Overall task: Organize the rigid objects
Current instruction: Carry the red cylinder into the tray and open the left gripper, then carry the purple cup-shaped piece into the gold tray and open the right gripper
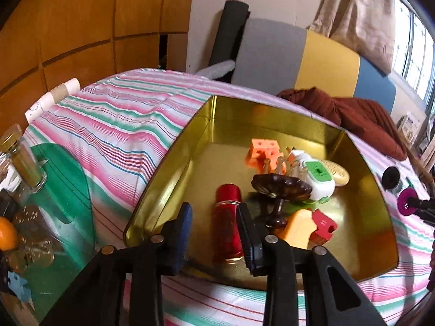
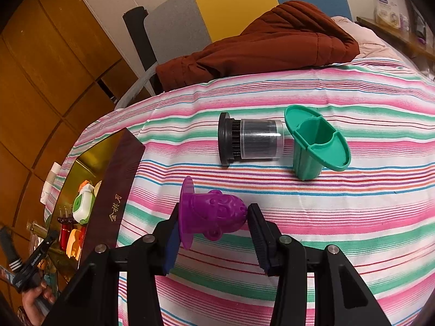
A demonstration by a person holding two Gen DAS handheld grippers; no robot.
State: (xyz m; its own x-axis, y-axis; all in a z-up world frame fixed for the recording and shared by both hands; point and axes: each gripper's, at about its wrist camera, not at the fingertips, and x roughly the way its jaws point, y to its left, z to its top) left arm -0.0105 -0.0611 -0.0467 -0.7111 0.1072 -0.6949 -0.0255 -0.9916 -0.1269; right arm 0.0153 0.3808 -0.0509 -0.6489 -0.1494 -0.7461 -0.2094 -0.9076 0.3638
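A gold tin (image 1: 168,163) lies on the striped bedspread; its dark red outer wall (image 2: 119,184) shows in the right wrist view. Inside it are a red bottle (image 1: 228,217), a brown claw clip (image 1: 282,187), an orange holed block (image 1: 262,149), a white-and-green device (image 1: 318,179) and other small pieces. My left gripper (image 1: 214,217) hovers open over the tin's near side, with the bottle lying below the gap and free of the pads. My right gripper (image 2: 214,225) is shut on a purple head-shaped toy (image 2: 214,214), just above the bedspread.
A black-lidded clear jar (image 2: 252,142) lies on its side beside a green plastic cup (image 2: 312,146) on the bedspread. A rust-red jacket (image 2: 258,46) is heaped at the back. To the left a green glass table (image 1: 62,179) carries a spice jar (image 1: 24,163) and an orange (image 1: 6,233).
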